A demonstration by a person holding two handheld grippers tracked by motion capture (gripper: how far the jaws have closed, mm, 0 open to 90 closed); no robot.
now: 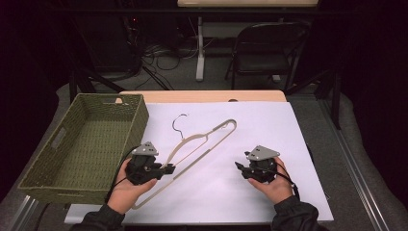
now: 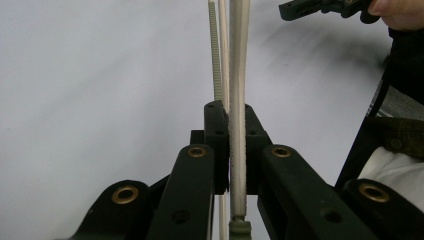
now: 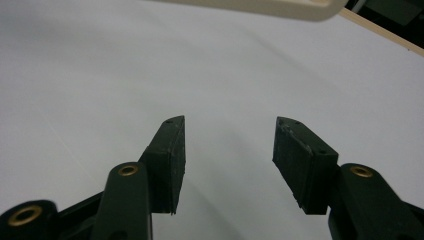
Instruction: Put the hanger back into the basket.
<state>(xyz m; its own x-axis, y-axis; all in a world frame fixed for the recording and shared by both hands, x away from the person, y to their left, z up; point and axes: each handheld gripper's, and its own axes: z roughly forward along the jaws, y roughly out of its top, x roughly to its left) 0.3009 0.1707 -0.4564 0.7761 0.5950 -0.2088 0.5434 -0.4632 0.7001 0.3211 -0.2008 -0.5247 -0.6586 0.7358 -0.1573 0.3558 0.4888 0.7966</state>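
white sheeting covers most of the table, with a strip of bare wood showing along the far edge. a green woven basket sits at the table's left side, partly overhanging the sheet's left edge. a cream clothes hanger with a thin wire hook lies on the sheet just right of the basket, running diagonally from the near left up toward the centre, its hook pointing to the far side. the left gripper, held in the person's left hand close beside the basket's near right corner, has its jaws clamped on one of the hanger's arms; in the left gripper view the pale bar runs straight up between the two black pads, pinched tight. the right gripper, in the right hand, rests on the sheet well apart from the hanger's lower end, its jaws spread wide with bare white sheet between them, an end of the hanger just visible at the top of the right gripper view.
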